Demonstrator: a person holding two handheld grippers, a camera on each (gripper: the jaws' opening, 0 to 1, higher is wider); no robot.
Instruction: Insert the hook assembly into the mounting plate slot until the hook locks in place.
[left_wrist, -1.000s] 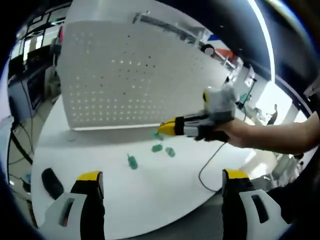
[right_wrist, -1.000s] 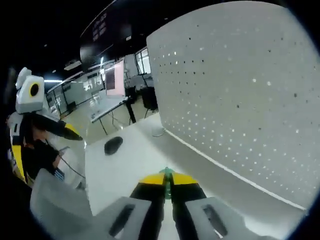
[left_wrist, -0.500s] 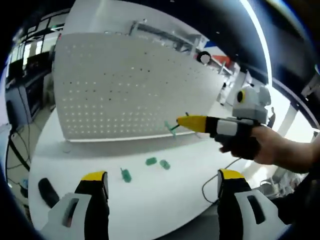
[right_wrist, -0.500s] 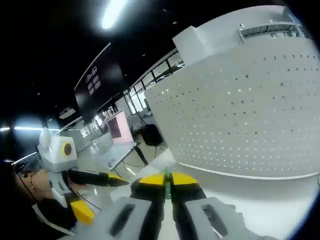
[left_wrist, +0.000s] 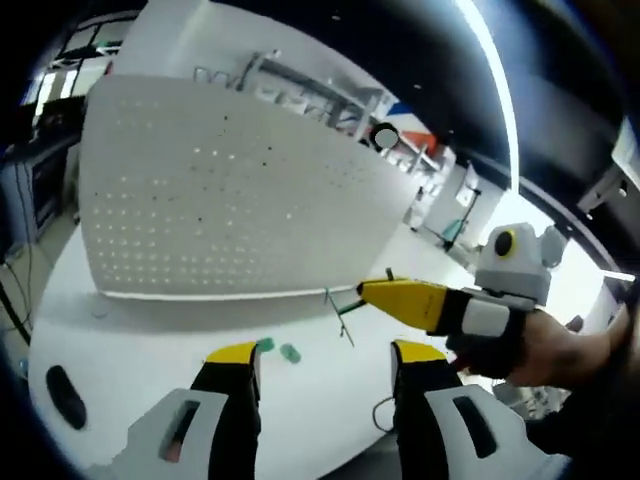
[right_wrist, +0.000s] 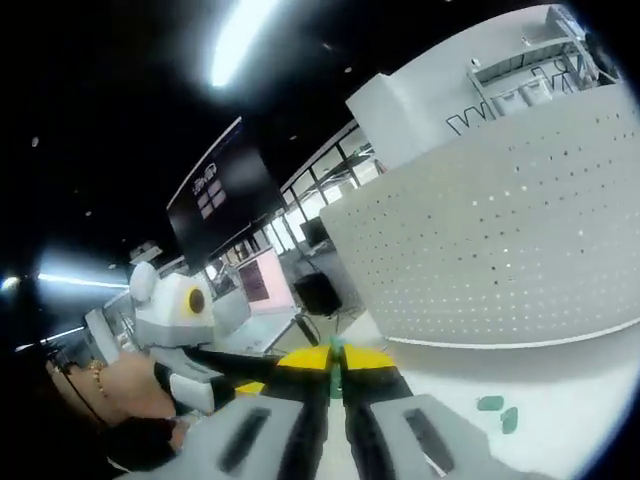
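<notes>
- Upper left of the left gripper view: the board (left_wrist: 230, 200) stands upright on the table (left_wrist: 130, 350), nothing mounted on it yet.
- Lower centre: your left gripper (left_wrist: 322, 362) has its jaws spread and empty; two green pieces (left_wrist: 278, 349) lie beyond them.
- Right of centre: your right gripper (left_wrist: 368, 291) has lifted off the table, jaws pressed on the hook (left_wrist: 340, 312), now nearer the board, so insertion comes next.

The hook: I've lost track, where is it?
In the left gripper view, the hook is pinched in the right gripper, in front of the pegboard.
</notes>
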